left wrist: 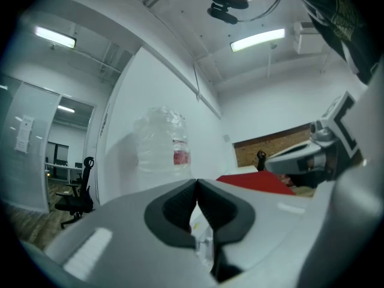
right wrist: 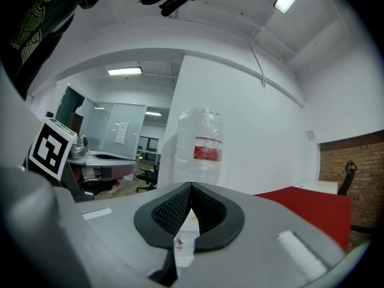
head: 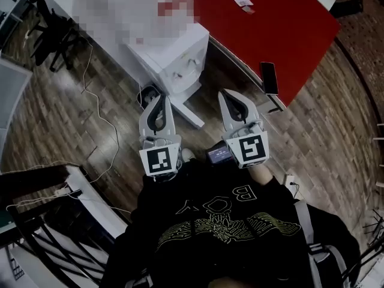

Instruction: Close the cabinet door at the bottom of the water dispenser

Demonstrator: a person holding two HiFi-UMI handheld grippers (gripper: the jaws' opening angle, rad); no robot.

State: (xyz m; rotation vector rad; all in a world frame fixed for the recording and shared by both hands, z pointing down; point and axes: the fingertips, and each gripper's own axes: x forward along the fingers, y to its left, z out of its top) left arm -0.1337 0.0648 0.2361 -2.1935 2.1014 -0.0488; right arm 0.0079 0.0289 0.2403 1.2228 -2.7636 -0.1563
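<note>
Likely the door [head: 191,111] swings light and stiff, so with left gripper [head: 159,98] and right gripper [head: 226,95] both pressed together, I'd nudge its near edge.

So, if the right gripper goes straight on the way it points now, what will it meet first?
Probably the white box-shaped water dispenser, below its clear plastic bottle. The shut right gripper aims at it; the distance is unclear.
</note>
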